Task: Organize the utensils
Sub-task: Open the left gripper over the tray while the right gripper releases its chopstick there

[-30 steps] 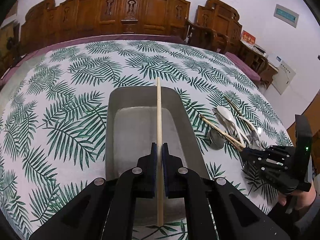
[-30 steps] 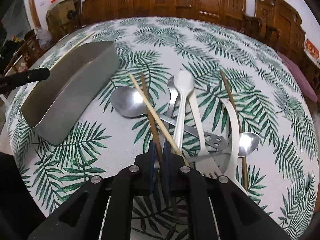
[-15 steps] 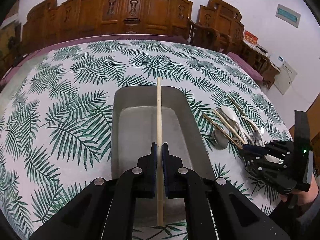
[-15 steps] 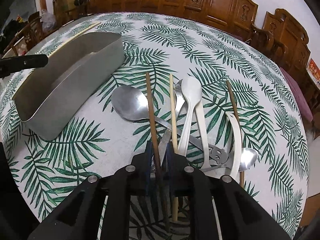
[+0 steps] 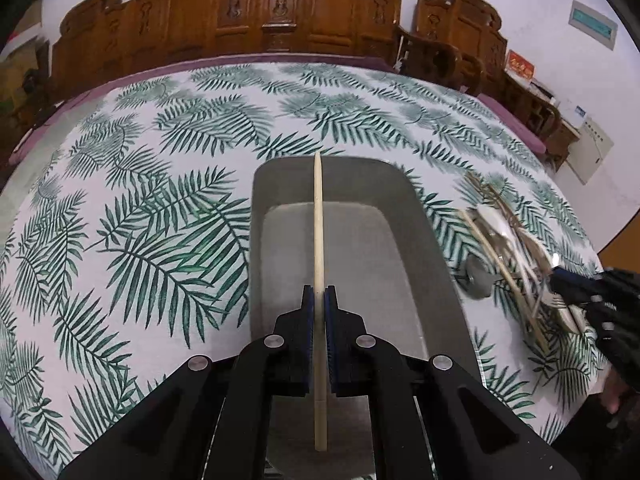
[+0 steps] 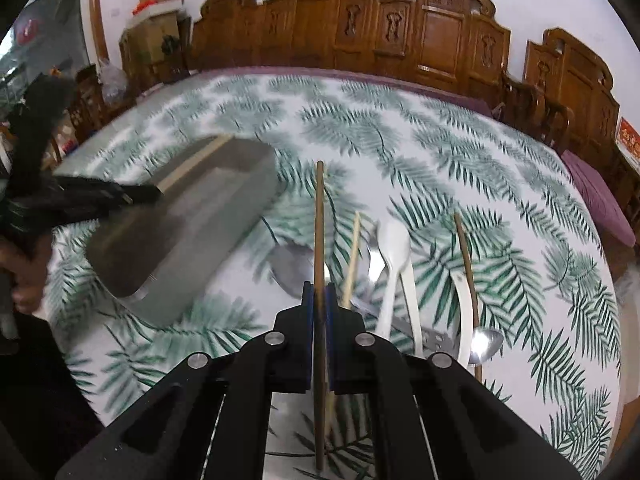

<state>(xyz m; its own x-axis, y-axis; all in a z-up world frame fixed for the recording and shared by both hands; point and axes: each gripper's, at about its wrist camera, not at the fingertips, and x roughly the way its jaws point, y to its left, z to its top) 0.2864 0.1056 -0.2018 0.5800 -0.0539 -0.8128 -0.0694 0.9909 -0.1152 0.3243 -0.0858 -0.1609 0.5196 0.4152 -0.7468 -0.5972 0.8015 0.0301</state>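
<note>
Each camera sat on its own gripper and looked forward and down along the fingers, close above the table (image 5: 120, 208). Both views shared the grey tray (image 5: 404, 216) and the pile of utensils (image 6: 396, 264).

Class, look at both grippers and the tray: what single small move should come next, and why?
Probably lower the left gripper and let its pale chopstick go: it already hangs over the empty metal tray, while the right gripper, jaws shut on a dark chopstick, is beside the tray.

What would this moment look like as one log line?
left gripper: holds light chopstick over tray | right gripper: holds dark chopstick
</note>
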